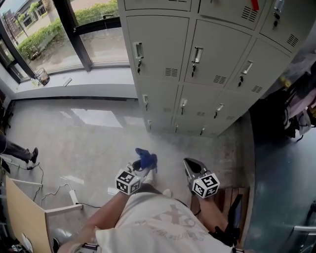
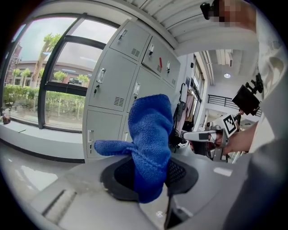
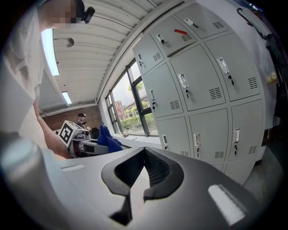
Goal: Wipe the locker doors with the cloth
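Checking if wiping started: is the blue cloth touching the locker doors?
Apart. Head view shows the cloth, in the left claw, over floor, short of the locker doors.

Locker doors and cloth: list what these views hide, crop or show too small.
- Top locker row: cut off by the head view's upper edge.
- Cloth: lower end hidden inside the left tool, left gripper view.
- Dirt on locker doors: too small, every view.
- Red tag: any print too small, right gripper view.
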Tool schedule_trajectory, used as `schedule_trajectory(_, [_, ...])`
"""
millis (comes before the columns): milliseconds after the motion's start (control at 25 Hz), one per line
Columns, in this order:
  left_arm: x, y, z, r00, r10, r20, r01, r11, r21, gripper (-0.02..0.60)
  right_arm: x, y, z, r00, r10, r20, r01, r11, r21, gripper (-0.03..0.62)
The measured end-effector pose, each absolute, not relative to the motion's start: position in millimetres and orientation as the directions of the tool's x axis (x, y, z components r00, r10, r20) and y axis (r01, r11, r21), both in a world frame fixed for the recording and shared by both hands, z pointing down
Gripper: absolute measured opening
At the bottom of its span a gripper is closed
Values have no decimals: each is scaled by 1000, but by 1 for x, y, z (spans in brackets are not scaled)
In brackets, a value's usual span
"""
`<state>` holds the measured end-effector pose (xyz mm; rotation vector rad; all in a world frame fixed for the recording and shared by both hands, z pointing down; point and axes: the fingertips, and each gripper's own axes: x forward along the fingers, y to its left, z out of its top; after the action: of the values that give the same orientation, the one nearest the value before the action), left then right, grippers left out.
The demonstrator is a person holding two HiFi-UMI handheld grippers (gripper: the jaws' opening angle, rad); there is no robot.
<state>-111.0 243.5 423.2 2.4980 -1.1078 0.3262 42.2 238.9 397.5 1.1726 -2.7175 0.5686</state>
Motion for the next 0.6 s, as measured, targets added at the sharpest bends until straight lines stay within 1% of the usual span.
schedule_trajectory(240, [-109,190,436,690,-633,351,-722,-632,280,126,38,195,402,-667,-689,286,-745,603,-286,6])
schedule_trajectory(600, [-110,84,417,745,-580,329,-660,-713,237,124,31,99,380,-609,-740,286,-793,557,-247,6])
